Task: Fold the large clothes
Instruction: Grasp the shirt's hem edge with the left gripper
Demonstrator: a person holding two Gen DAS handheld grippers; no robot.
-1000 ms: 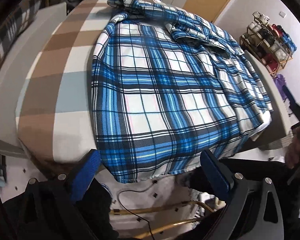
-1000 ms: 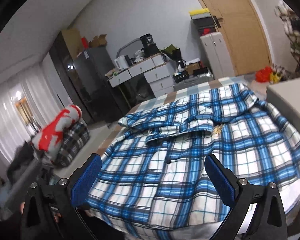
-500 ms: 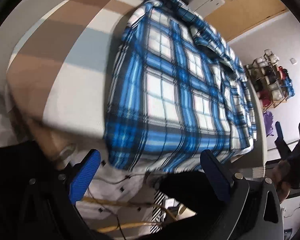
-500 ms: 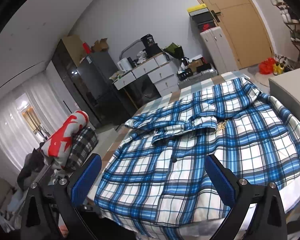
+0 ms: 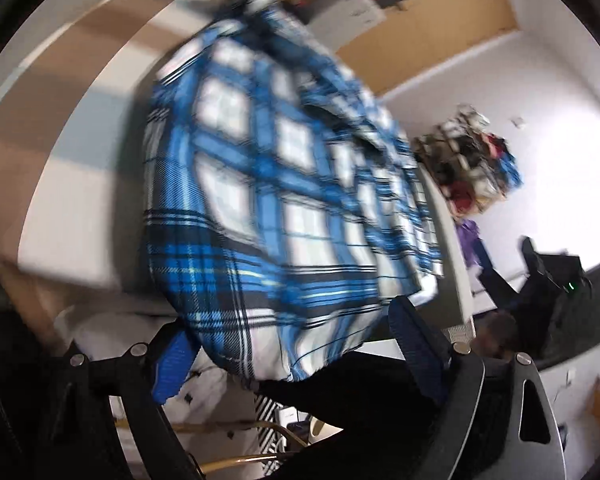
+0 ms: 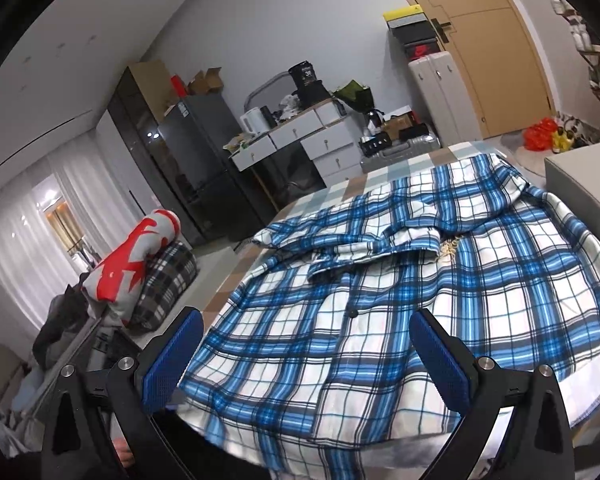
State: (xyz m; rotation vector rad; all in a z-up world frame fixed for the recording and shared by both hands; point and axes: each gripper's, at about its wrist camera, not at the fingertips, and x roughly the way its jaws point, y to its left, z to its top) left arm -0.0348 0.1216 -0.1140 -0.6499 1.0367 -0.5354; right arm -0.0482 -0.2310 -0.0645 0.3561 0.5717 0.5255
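Note:
A large blue, white and black plaid shirt point(image 6: 400, 300) lies spread flat on a checked table cover, collar away from me, buttoned front up, hem hanging over the near edge. In the left wrist view the shirt point(image 5: 268, 184) is blurred and tilted. My left gripper point(image 5: 296, 356) is open and empty, its blue pads either side of the hanging hem. My right gripper point(image 6: 306, 360) is open and empty, just above the shirt's lower front.
The checked brown, white and grey table cover point(image 5: 80, 152) shows left of the shirt. A drawer desk point(image 6: 312, 140), dark fridge point(image 6: 196, 160), wooden door point(image 6: 488, 40) and a bundle of rolled fabrics point(image 6: 140, 264) stand around. A cluttered shelf rack point(image 5: 472, 168) is at the right.
The left gripper has swung and tilted, moving closer to the shirt's hem, with motion blur now. The right gripper has drifted slightly and stays open over the shirt.

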